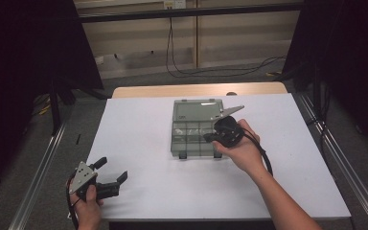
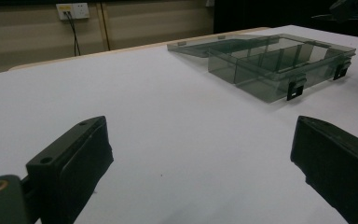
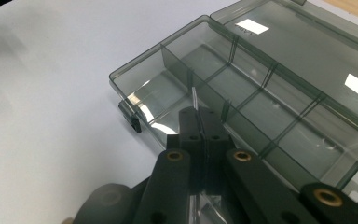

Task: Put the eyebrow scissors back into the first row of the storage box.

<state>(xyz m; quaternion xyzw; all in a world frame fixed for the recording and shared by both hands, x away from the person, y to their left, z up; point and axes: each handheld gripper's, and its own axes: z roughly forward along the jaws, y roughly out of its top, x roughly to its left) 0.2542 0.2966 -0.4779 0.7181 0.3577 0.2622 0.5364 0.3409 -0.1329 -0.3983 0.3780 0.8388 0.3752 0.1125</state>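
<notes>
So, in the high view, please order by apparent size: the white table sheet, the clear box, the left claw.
1. White table sheet, largest.
2. Clear box with its open lid.
3. Left claw, smallest, though it sits nearer the camera.

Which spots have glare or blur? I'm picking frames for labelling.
Right gripper view: white glare patches on the open lid of the clear box; the table at left is smeared. Left gripper view: its own jaws are soft, box fairly sharp. High view: dim, dark surroundings, table evenly lit.

One compartment box (image 1: 196, 128), lid open; one clear divider (image 3: 195, 98); two tools.
</notes>
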